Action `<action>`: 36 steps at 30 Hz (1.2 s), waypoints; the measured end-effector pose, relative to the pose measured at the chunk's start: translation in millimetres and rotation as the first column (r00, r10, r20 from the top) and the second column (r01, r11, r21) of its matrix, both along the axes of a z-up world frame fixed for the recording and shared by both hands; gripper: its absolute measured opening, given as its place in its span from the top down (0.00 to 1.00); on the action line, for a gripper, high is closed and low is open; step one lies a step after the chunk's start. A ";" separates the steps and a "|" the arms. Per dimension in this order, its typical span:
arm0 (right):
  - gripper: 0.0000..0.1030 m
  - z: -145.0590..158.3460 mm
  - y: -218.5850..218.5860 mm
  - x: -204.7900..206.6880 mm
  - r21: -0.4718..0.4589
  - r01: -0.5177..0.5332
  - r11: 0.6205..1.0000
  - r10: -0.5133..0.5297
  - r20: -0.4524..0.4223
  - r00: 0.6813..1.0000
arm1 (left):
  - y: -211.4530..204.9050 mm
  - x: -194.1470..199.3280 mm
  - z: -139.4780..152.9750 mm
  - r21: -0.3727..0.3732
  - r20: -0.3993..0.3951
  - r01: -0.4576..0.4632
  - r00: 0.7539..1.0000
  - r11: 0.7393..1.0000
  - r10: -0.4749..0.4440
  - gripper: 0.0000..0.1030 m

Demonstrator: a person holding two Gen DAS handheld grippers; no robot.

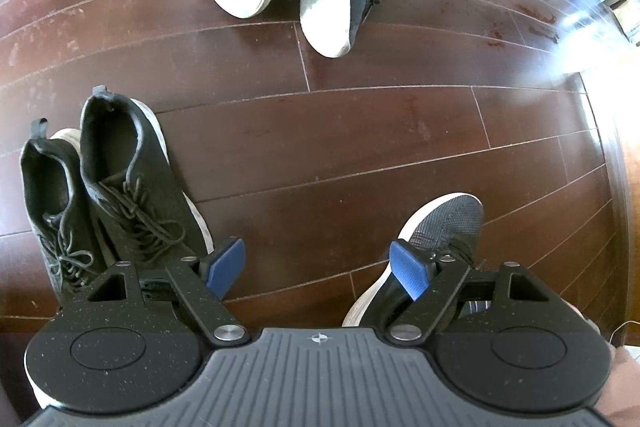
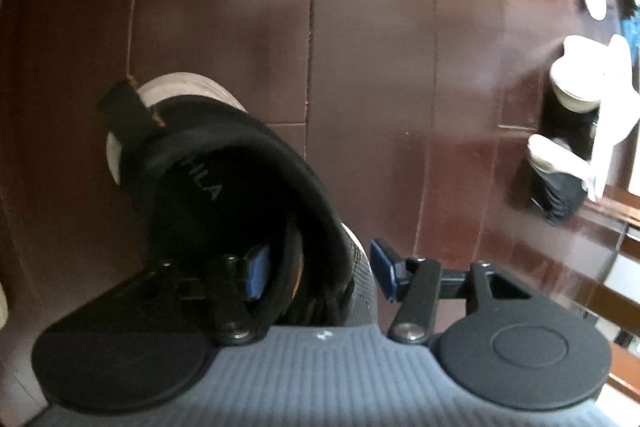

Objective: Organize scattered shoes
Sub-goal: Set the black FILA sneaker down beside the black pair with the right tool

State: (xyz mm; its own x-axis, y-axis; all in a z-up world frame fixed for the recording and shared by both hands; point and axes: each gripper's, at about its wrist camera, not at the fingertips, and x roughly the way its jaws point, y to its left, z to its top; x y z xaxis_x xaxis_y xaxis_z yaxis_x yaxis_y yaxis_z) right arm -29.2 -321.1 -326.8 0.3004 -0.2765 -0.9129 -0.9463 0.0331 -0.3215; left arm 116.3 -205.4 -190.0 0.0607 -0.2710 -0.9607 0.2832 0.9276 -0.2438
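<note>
Straddling a black shoe's (image 2: 240,187) collar with my right tongs (image 2: 316,273), not yet clamped; left tongs (image 1: 318,269) released above the floor (image 1: 360,147).

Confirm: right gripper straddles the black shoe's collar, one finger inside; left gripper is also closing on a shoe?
Not quite. The right gripper does straddle the black shoe collar, one finger inside. But the left gripper is open over bare floor, holding nothing, as the left wrist view shows.

Daylight from the far right blows out into white glare on the dark red-brown plank floor (image 1: 360,155) in the left wrist view, edges bowed by fisheye; the right wrist view is dim and motion-blurred.
</note>
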 end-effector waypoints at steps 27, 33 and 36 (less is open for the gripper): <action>0.82 85.7 -95.6 119.5 0.420 0.824 -0.381 -0.881 -0.435 -0.186 | 44.1 36.1 32.3 -0.011 0.118 -0.181 0.976 0.983 0.181 0.17; 0.81 77.9 -87.6 126.8 0.381 0.671 -0.637 -0.747 -0.521 -0.414 | 60.9 45.5 26.8 0.025 0.106 -0.229 0.968 0.973 0.226 0.17; 0.80 74.7 -76.4 136.9 0.371 0.656 -0.657 -0.733 -0.515 -0.444 | 67.3 48.9 25.0 0.044 0.105 -0.244 0.965 0.969 0.238 0.17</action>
State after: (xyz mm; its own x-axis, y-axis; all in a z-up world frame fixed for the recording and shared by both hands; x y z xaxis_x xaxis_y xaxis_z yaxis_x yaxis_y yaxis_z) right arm 107.7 -397.6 -252.1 0.2430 0.1195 -0.9626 0.6380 0.7279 0.2514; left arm 165.1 -138.1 -165.0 0.2128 -0.1830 -0.9598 0.0696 0.9826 -0.1720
